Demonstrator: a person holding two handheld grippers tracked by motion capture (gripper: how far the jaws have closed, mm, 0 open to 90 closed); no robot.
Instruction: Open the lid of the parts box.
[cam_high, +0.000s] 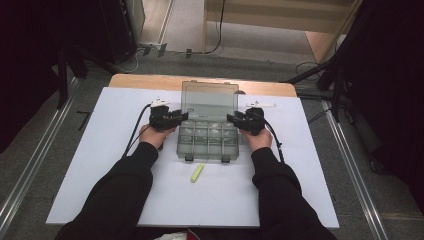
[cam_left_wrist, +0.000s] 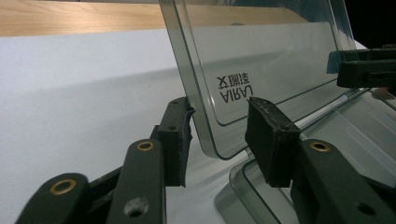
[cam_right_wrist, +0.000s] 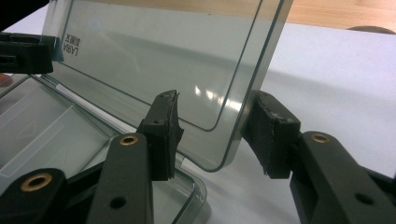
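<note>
Left tongs (cam_left_wrist: 218, 135) and right tongs (cam_right_wrist: 210, 128) parted, pads off the raised clear lid (cam_high: 209, 95), its side edges set between the jaws, box (cam_high: 207, 140) placed mid-surface (cam_high: 100, 165), green tube (cam_high: 197, 173) laid just before it.

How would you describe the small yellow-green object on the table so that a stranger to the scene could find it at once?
Start at the white board that covers the table, then find the clear plastic box with its lid raised at the middle. Just in front of the box, on the person's side, lies a short yellow-green stick, the one brightly coloured thing there.
</note>
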